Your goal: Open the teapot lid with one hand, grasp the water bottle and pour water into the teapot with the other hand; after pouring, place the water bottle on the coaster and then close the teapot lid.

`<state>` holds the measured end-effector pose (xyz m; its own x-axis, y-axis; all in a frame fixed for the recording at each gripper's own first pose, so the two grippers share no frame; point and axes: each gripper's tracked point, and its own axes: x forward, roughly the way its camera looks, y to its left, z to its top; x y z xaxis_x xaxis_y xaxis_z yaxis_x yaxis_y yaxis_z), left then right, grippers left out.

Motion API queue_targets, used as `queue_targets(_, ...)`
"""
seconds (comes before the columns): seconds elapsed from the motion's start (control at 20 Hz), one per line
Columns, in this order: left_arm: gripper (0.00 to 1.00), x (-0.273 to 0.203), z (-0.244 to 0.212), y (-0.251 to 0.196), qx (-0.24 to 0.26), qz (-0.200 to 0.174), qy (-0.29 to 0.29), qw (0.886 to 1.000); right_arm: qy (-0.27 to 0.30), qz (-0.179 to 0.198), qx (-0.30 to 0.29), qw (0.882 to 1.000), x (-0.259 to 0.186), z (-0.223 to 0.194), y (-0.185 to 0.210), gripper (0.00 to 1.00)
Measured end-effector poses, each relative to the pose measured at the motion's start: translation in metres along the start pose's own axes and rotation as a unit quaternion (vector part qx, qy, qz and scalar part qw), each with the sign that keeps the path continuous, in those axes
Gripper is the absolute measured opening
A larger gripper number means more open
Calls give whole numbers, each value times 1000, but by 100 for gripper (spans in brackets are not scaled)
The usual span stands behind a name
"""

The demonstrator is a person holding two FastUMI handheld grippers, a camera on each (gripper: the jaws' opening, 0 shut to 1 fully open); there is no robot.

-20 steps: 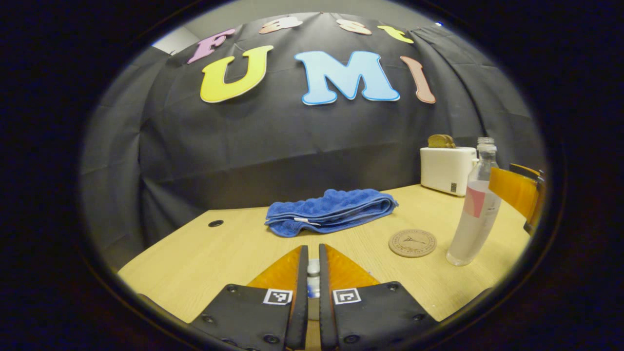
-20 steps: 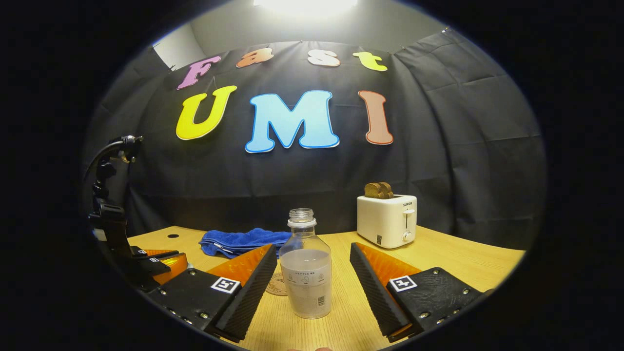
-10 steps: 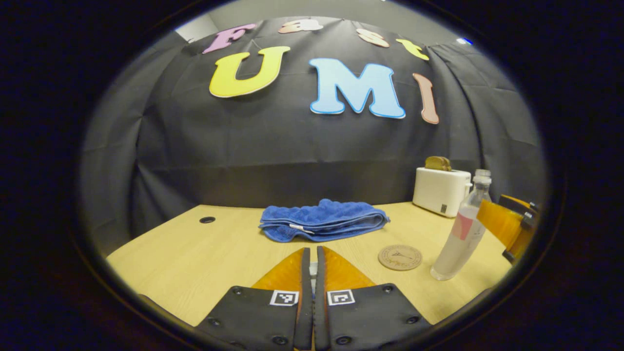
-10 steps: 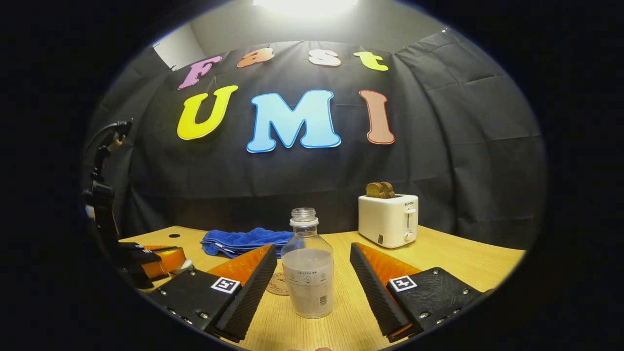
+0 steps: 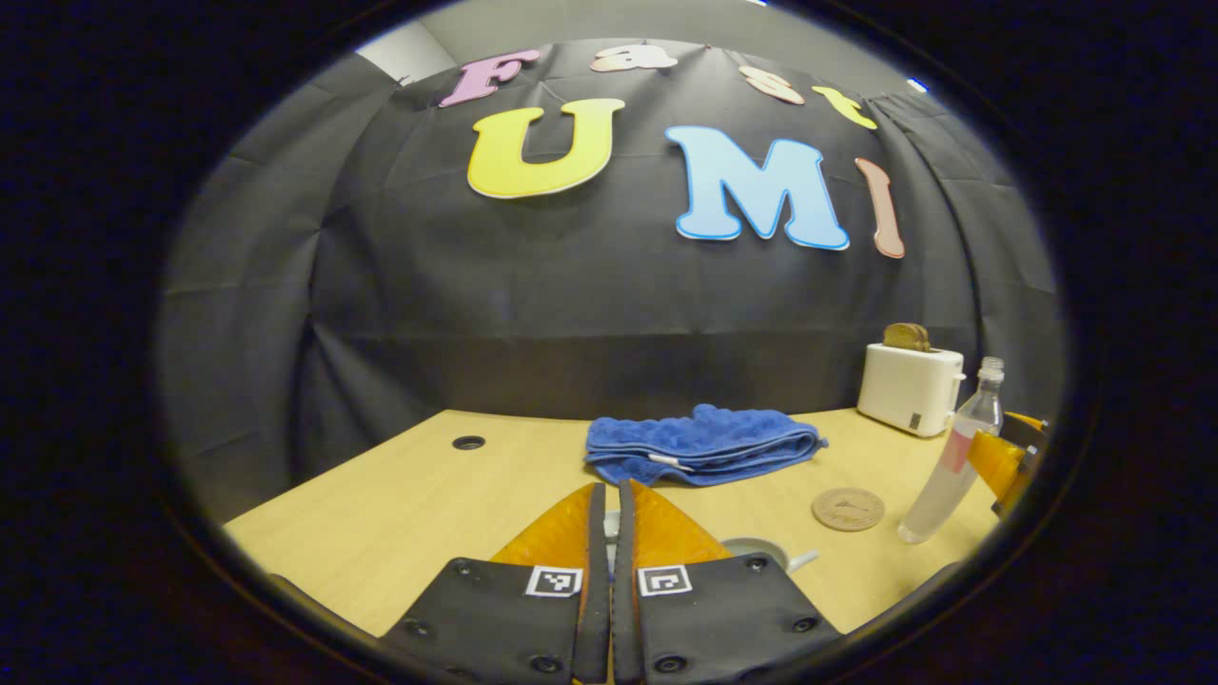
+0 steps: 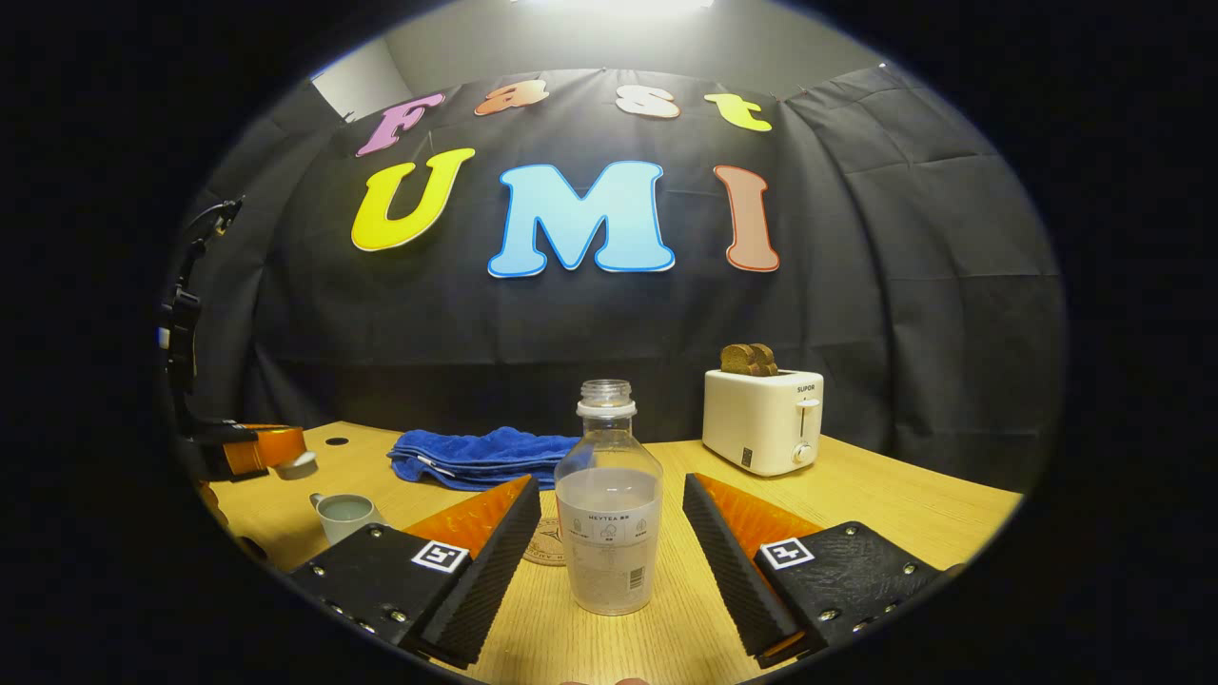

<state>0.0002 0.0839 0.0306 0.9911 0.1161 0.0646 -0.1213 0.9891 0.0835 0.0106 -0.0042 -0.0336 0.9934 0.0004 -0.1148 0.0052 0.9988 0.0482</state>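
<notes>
Left tool [image 5: 610, 533] clamped on teapot lid [image 6: 296, 464], held clear of open teapot [image 6: 344, 515]; right tool [image 6: 612, 533] spread wide, straddling uncapped water bottle [image 6: 609, 514] for the grasp.

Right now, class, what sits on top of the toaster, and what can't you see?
Brown bread slices stick up from the toaster. Their lower parts are hidden inside it.

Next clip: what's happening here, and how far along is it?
The left gripper is shut on a small pale teapot lid, held raised above the open pale green teapot on the light wooden table. The right gripper has its jaws open on either side of the clear uncapped water bottle, which stands upright and ungripped. No water is being poured yet; the round wooden coaster sits bare beside the bottle.
</notes>
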Motion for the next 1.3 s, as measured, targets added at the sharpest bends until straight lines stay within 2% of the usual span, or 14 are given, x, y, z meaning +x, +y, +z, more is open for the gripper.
queue_targets(0.35,8,4,-18,86,14,63,18,998,43,7,11,999,9,-25,3,95)
queue_targets(0.55,7,0,-24,113,14,79,24,996,60,8,6,998,15,-37,5,96)
queue_targets(0.8,8,-2,-29,122,9,82,28,996,63,-8,-13,998,22,-39,1,96)
queue_targets(0.85,7,-2,-28,122,9,82,28,996,63,-9,-15,998,24,-40,0,86)
queue_targets(0.9,8,-3,-28,121,8,81,27,996,64,-9,-17,998,25,-40,3,81)
queue_targets(1.0,8,-4,-28,120,7,79,26,997,61,-3,-28,998,25,-39,4,80)
queue_targets(1.15,8,-5,-28,117,6,75,27,997,51,-2,-61,997,23,-33,9,77)
queue_targets(1.3,8,-5,-29,116,6,72,27,997,44,-12,-127,991,26,-28,13,77)
